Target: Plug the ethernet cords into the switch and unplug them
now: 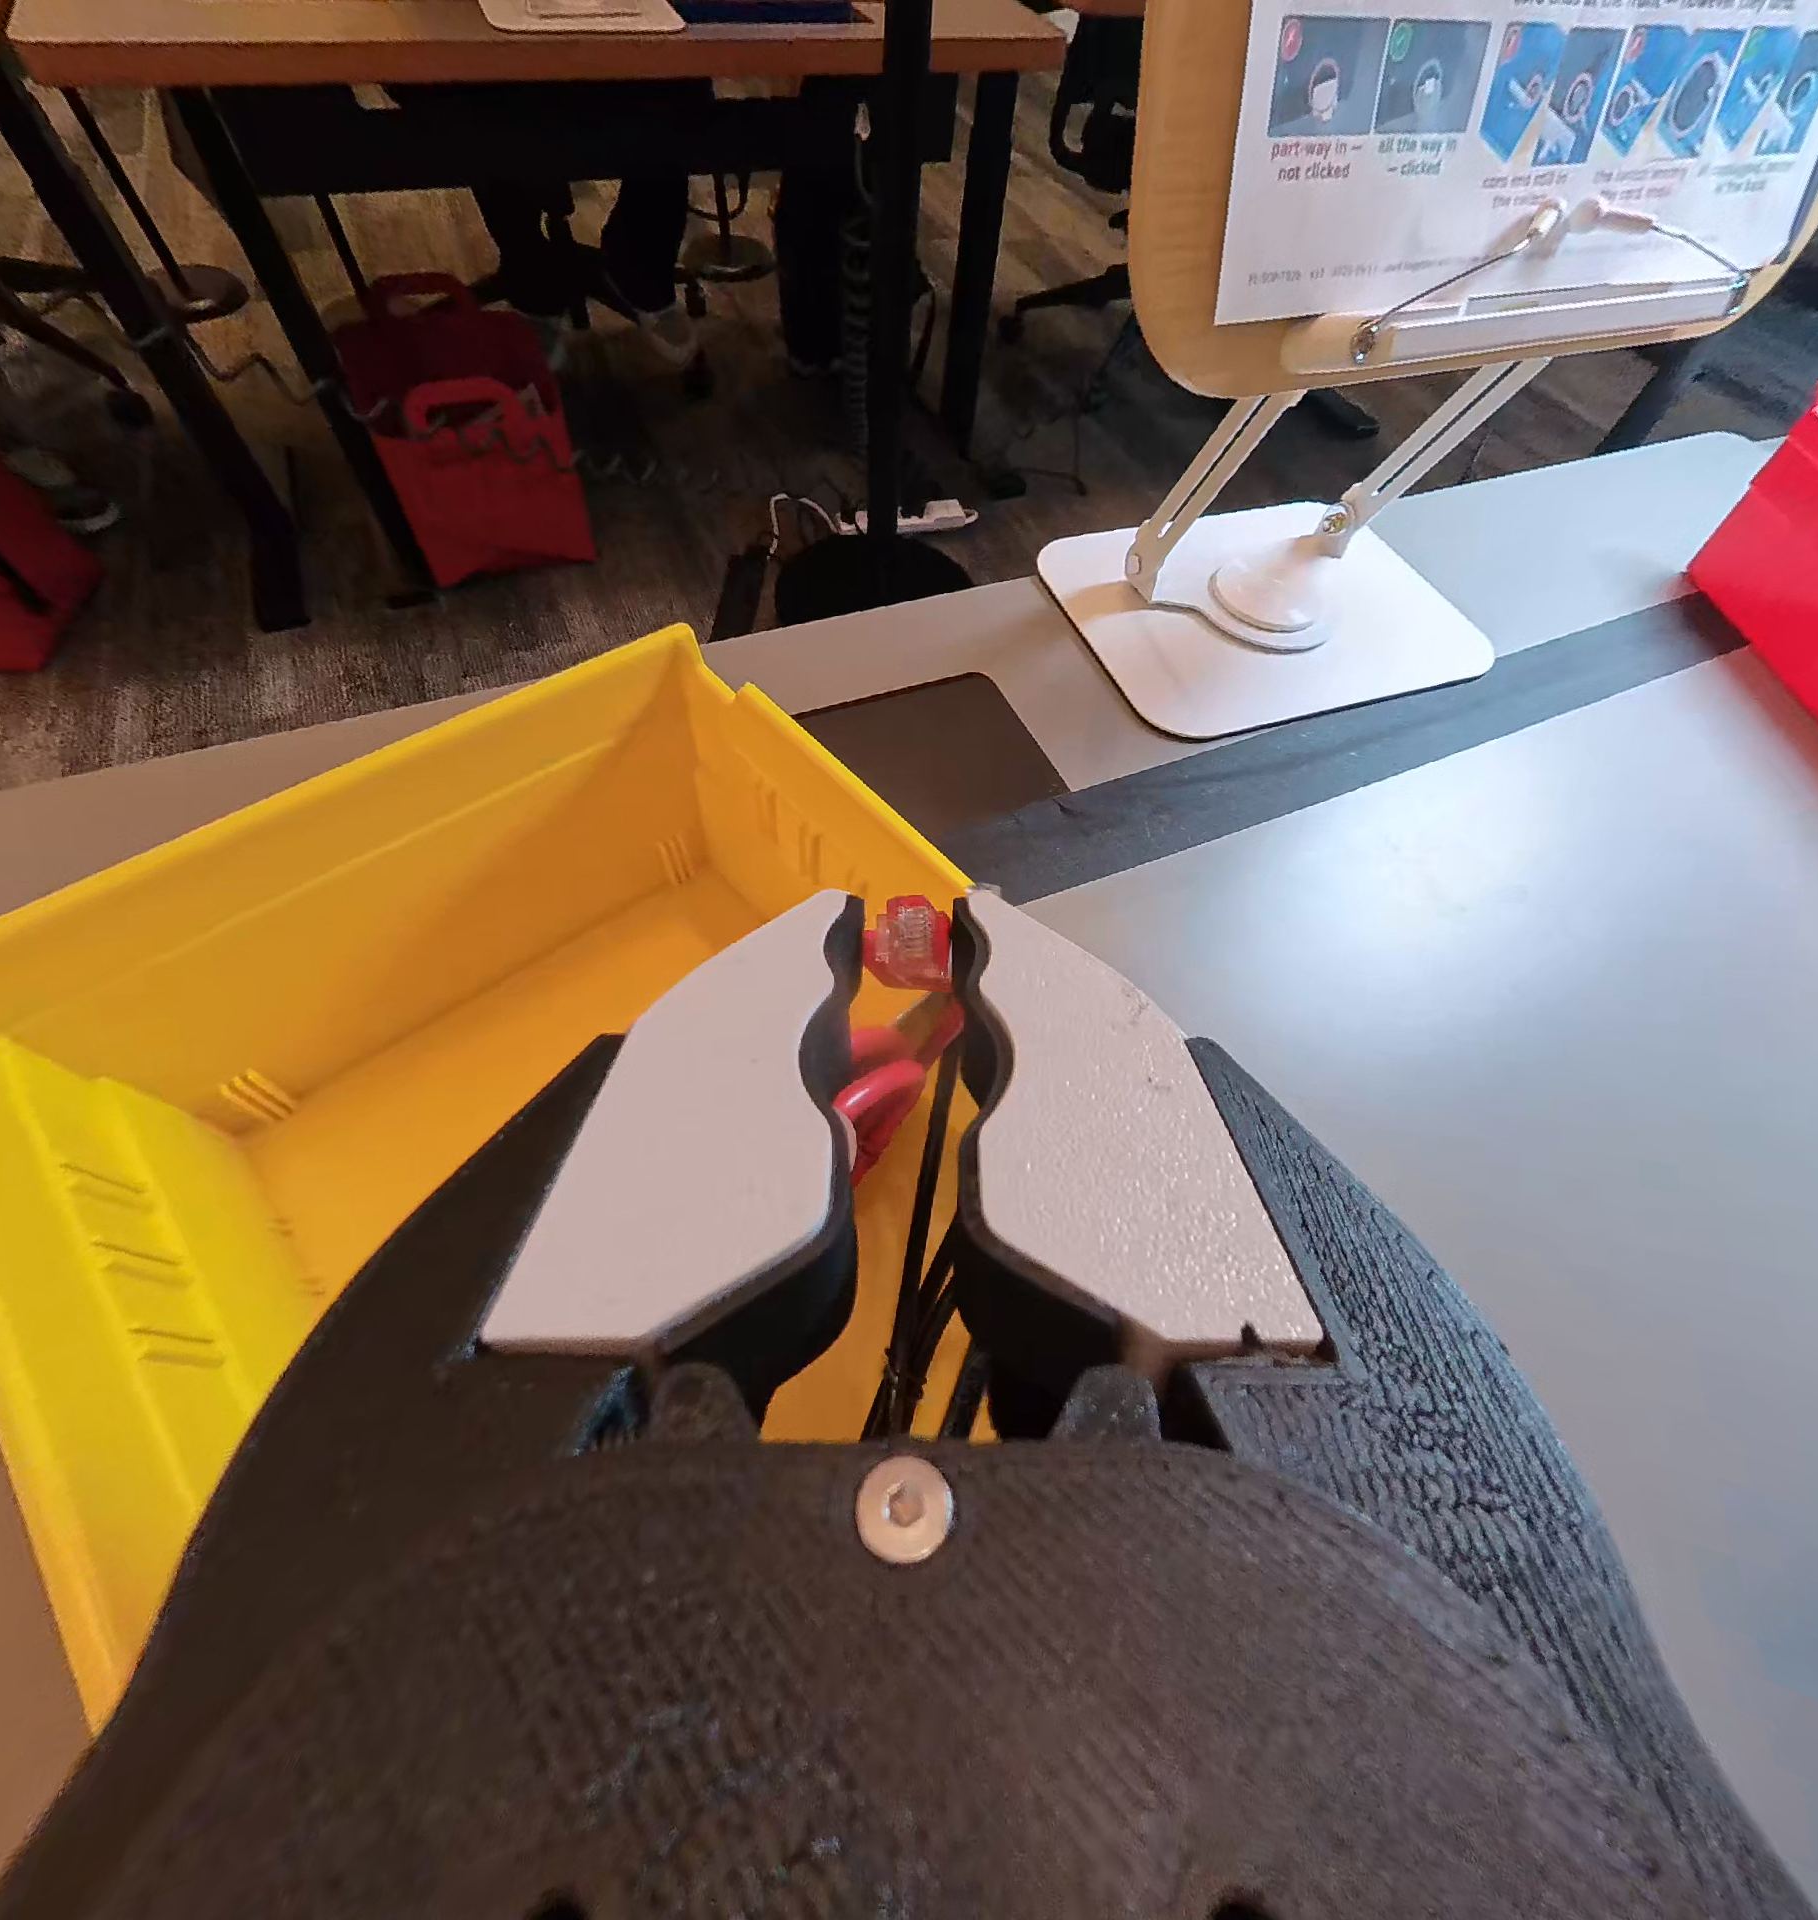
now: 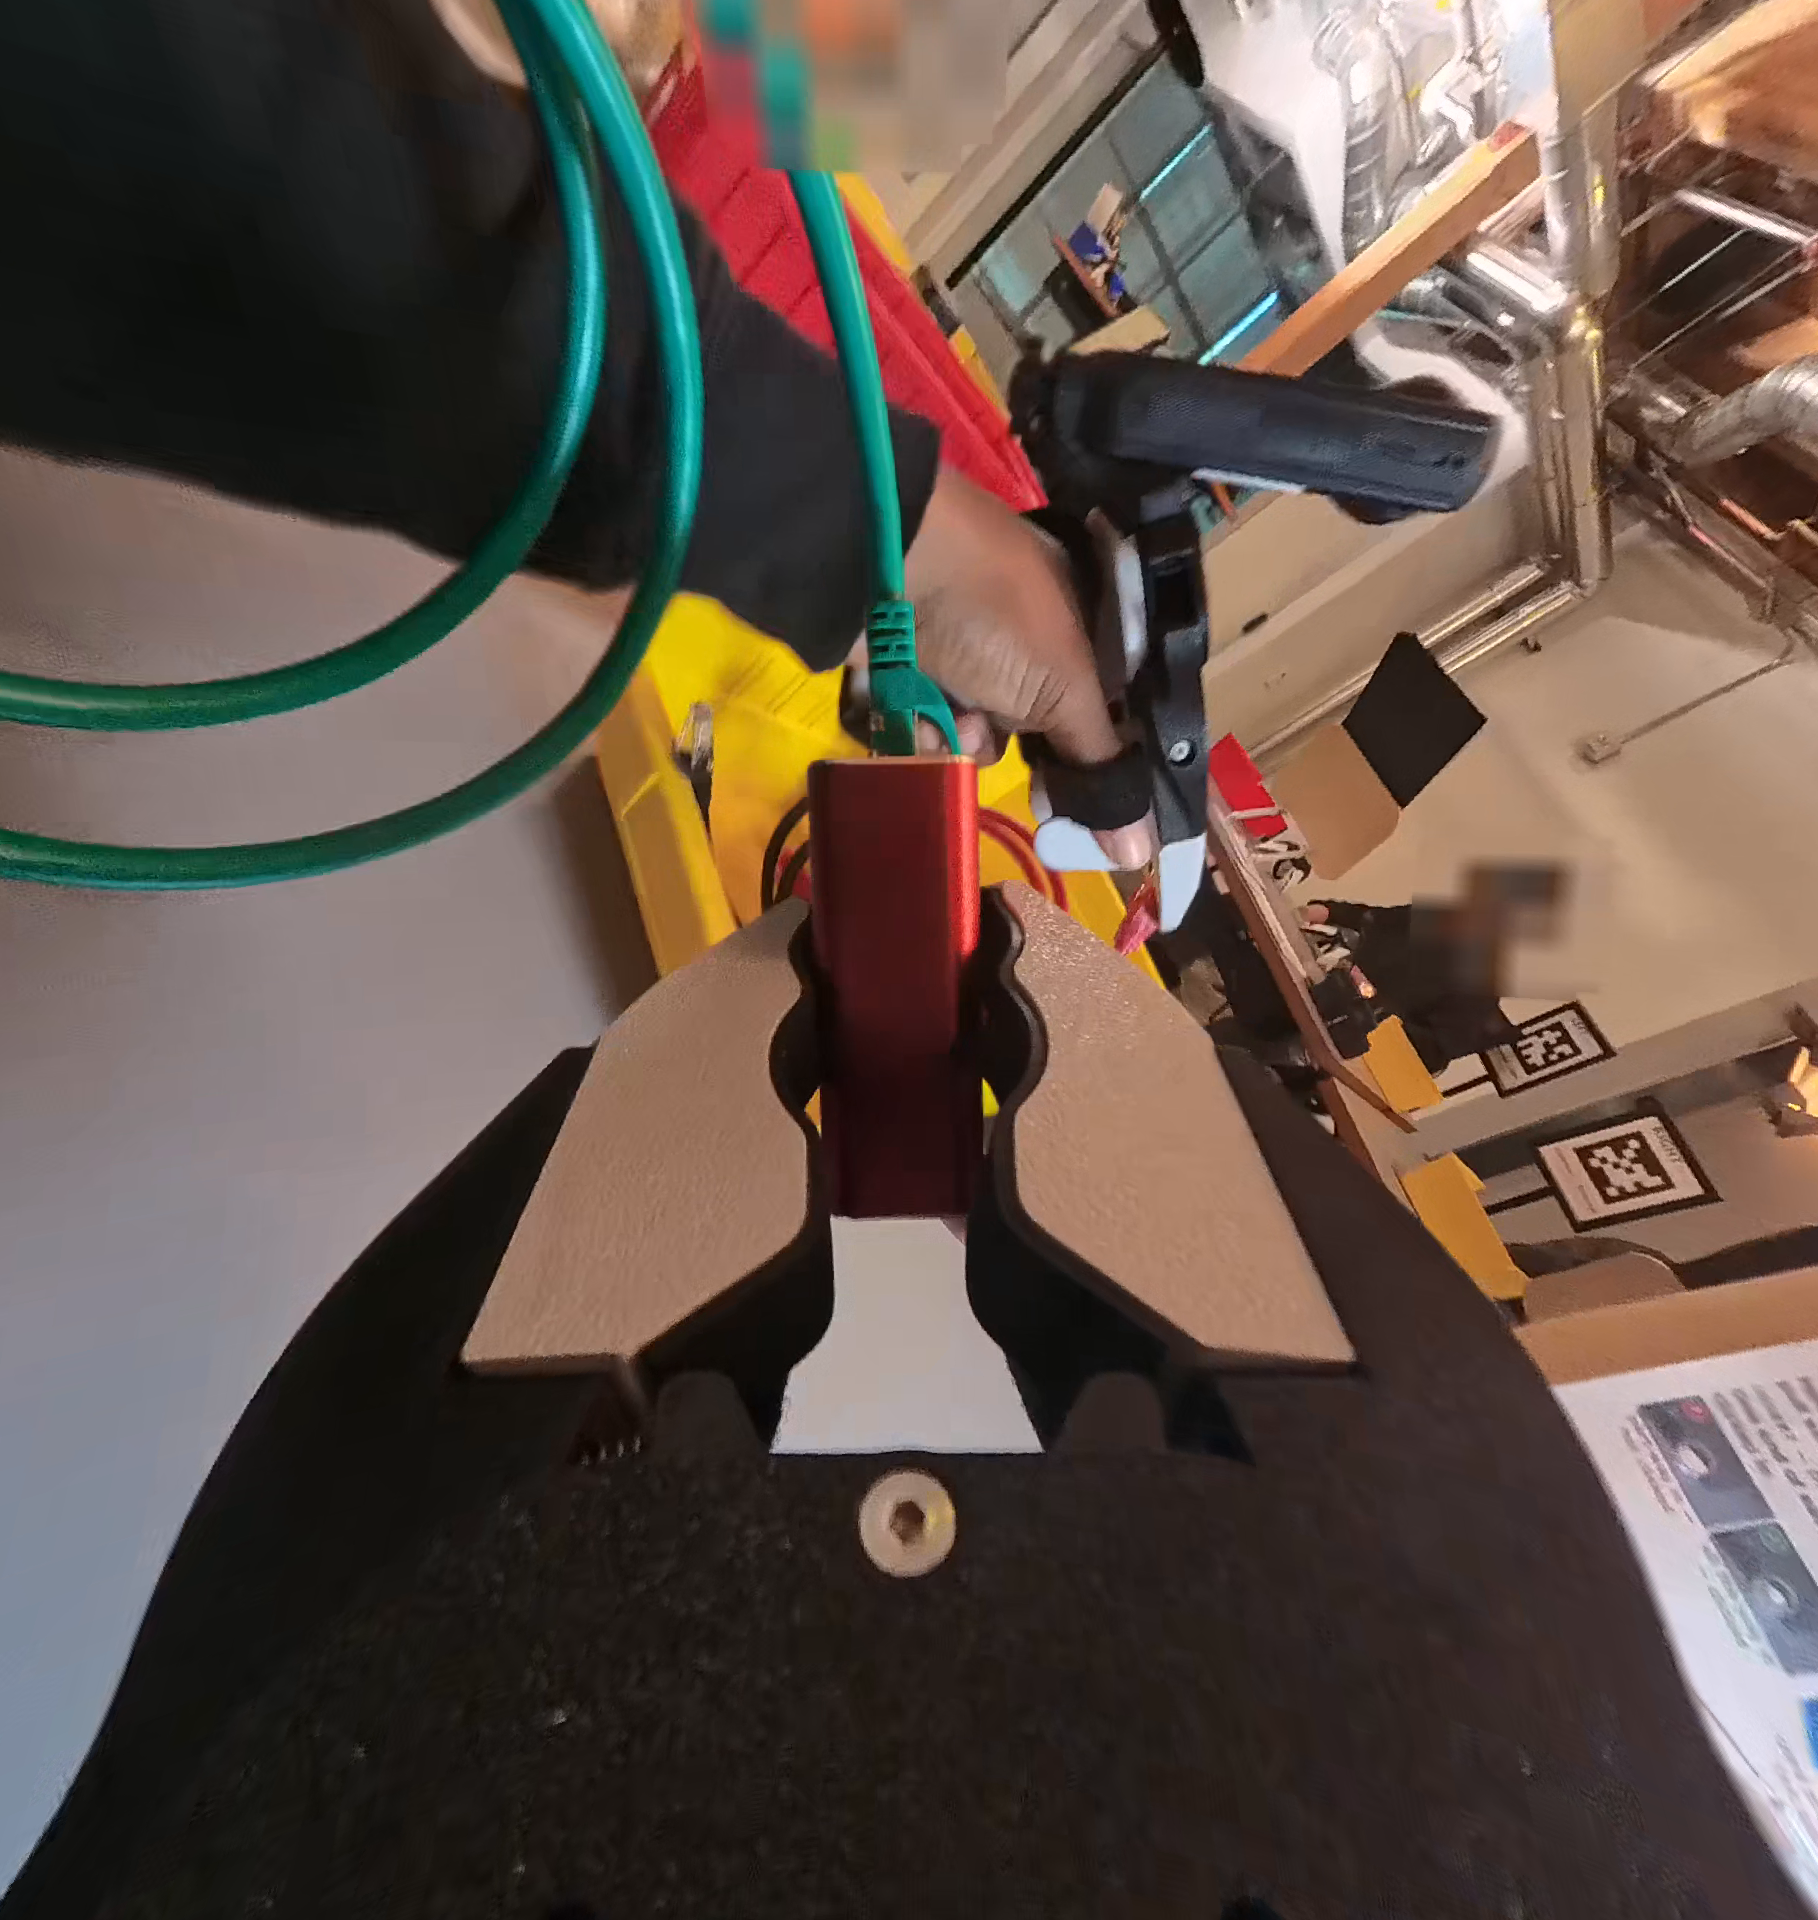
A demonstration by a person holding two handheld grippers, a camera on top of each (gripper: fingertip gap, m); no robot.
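Over the yellow bin (image 1: 385, 935), the left gripper (image 1: 910, 935) tilts downward, its 2 fingers pinching a red ethernet plug (image 1: 910, 940). The right gripper (image 2: 894, 935) clamps the red switch (image 2: 892, 935), green cord (image 2: 889, 665) plugged in.

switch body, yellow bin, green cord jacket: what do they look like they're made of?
Switch: probably anodised aluminium; red satin metallic sheen, crisp rounded edges.
Yellow bin: moulded plastic; uniform glossy colour, ribbed walls.
Green cord: flexible rubbery or PVC jacket; smooth, slightly shiny, holding loose loops.
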